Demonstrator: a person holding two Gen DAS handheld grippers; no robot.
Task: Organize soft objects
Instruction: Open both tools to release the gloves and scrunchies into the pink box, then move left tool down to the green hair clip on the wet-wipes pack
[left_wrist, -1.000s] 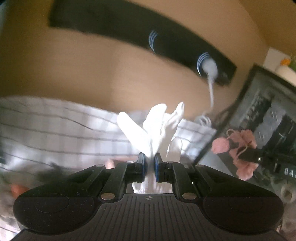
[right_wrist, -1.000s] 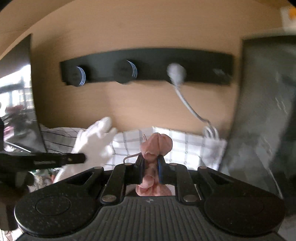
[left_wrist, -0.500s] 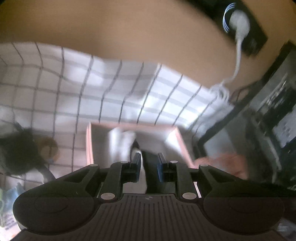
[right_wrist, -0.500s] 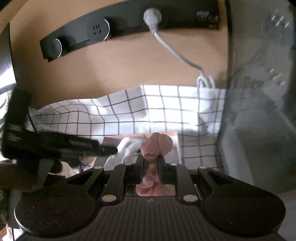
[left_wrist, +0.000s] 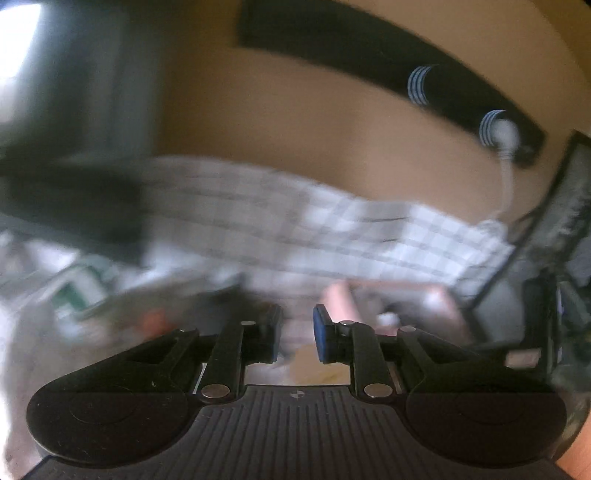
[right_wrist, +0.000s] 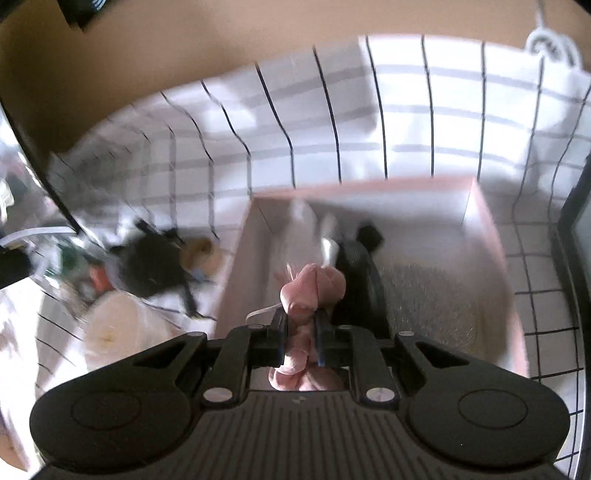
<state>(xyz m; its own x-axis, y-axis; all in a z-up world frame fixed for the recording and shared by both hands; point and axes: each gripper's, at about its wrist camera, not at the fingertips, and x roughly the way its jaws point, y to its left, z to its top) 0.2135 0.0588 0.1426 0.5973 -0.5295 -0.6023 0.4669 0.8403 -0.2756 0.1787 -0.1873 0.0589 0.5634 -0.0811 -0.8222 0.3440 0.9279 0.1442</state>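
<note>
My right gripper (right_wrist: 301, 317) is shut on a bunched pink soft item (right_wrist: 314, 288) and hangs over the open pink box (right_wrist: 484, 221). In the box lie a white glove (right_wrist: 306, 229), a black soft piece (right_wrist: 358, 273) and a grey textured patch (right_wrist: 428, 295). In the blurred left wrist view my left gripper (left_wrist: 295, 325) has a gap between its blue pads and nothing in it. It points past the left side of the box, whose pink rim (left_wrist: 406, 284) shows faintly at the right.
A white checked cloth (right_wrist: 406, 110) covers the table under the box. Left of the box lie a black soft thing (right_wrist: 155, 262), a cream roll (right_wrist: 110, 328) and small clutter. A black power strip (left_wrist: 369, 48) with a white plug (left_wrist: 504, 131) is on the tan wall. A dark cabinet (left_wrist: 565, 206) stands at the right.
My left gripper let go of the white glove into the pink box and swung away to the left. My right gripper came down over the box, still holding the pink item.
</note>
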